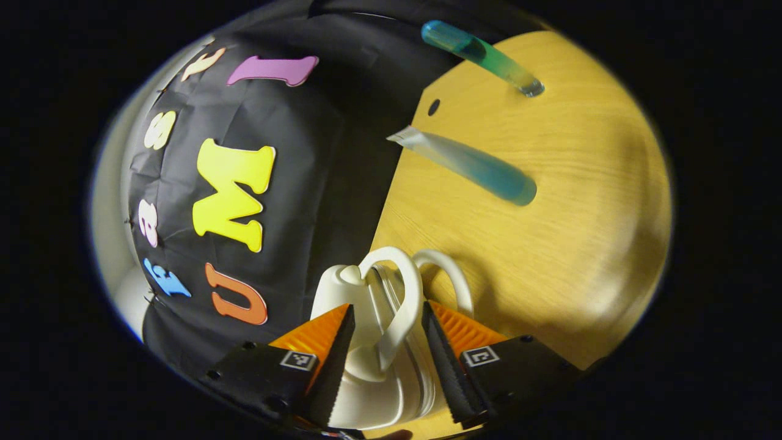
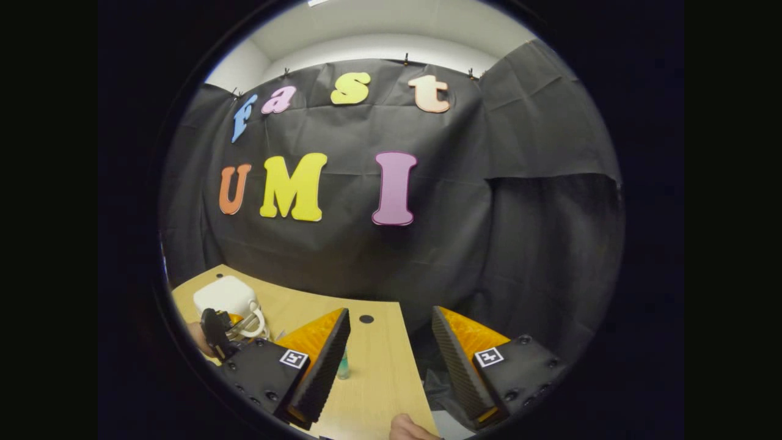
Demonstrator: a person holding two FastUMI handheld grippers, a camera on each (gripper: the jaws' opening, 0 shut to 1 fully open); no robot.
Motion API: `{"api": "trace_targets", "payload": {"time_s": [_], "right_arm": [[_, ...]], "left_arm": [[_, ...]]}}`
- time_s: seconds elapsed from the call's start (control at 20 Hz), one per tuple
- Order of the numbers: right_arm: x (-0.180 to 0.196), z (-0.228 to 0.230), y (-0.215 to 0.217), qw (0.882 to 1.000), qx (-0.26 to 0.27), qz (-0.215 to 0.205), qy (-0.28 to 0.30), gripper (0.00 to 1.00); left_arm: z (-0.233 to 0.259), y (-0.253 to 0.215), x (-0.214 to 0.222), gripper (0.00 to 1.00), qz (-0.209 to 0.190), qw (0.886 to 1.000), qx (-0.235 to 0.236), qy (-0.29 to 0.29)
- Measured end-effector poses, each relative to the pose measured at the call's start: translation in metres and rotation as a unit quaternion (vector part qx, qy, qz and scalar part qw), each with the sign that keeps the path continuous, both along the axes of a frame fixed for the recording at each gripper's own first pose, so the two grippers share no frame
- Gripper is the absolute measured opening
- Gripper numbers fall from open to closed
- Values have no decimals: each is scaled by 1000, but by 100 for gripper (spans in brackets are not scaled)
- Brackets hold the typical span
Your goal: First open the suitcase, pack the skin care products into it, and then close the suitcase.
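Left gripper (image 1: 385, 360): fingers apart, straddling the handles of the small white hard-shell suitcase (image 1: 366, 330).
Suitcase: lid down, contents unseen.
Two translucent blue-green skin-care tubes (image 1: 470, 166) (image 1: 482, 56): on the wooden table (image 1: 550, 244), beyond the suitcase.
Right gripper (image 2: 391, 360): fingers apart, holding nothing.

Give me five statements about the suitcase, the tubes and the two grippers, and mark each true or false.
1. The left gripper has its fingers on either side of a handle of the white suitcase. True.
2. Two tubes lie on the wooden table. True.
3. The right gripper is shut on a tube. False: it is open and holds nothing.
4. The tubes are packed inside the suitcase. False: both lie on the table, apart from it.
5. The suitcase is black. False: it is white.
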State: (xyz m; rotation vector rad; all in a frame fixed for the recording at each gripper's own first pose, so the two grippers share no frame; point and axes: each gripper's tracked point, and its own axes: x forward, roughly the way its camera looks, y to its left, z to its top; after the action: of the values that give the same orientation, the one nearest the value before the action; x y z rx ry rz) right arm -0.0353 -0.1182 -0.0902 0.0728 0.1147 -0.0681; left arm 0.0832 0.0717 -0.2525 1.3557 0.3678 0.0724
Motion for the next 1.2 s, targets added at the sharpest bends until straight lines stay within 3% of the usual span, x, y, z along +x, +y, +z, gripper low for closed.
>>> {"api": "trace_targets", "payload": {"time_s": [0.05, 0.15, 0.3, 0.45, 0.85, 1.2], "right_arm": [[-1, -1, -1, 1000, -4, 2, 0, 80], [-5, -7, 0, 1000, -15, 3, 4, 80], [-10, -9, 6, 1000, -16, -3, 13, 80], [-10, -1, 19, 1000, -20, -18, 13, 80], [-3, 12, 72, 999, -8, -45, 24, 80], [4, 17, 130, 997, -21, -70, 35, 80]], "left_arm": [[1, -1, 3, 54, -1, 1000, 18, -2], [-9, 1, 2, 37, 7, 1000, 23, 18], [-7, -2, 1, 19, -5, 999, 25, 39], [-7, -3, -1, 4, -19, 997, -25, 73], [69, 16, -13, 3, -31, 990, -130, 56], [161, 94, -12, 3, -6, 970, -243, 1]]}}
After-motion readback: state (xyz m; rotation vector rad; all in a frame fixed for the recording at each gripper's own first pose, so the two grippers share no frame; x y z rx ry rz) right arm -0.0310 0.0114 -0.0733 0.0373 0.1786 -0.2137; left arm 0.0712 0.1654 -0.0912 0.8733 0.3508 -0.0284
